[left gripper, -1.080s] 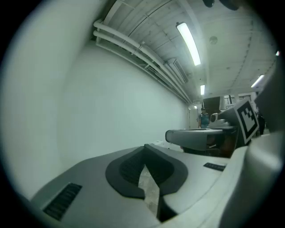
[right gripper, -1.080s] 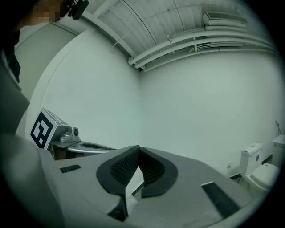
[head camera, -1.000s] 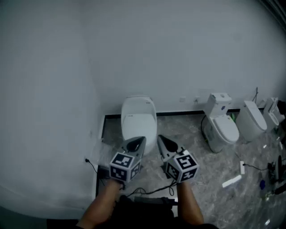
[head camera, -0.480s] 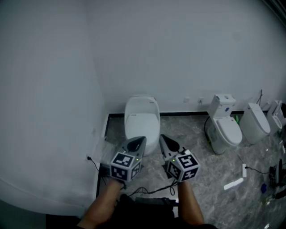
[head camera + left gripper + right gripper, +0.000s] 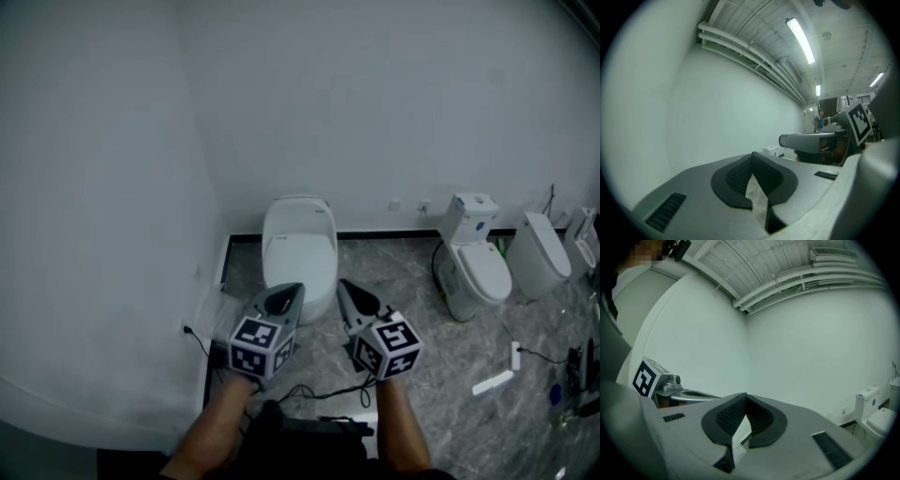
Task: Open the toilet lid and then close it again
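Lid [image 5: 298, 251] sitting closed, prob nothing started; L gripper [image 5: 296, 289] & R gripper [image 5: 342, 284] hanging clenched, empty. Open+close both pending.

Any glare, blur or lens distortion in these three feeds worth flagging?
Head view: dim and soft overall, the wall corner bows, and the nearest toilet lacks crisp edges. Left gripper view: fisheye with a black rim, ceiling strip light blown out. Right gripper view: same fisheye rim, even flat light, no glare.

light: dim, even | source: ceiling tubes [image 5: 801, 40] (left gripper view) | edges: fisheye, dark vignette
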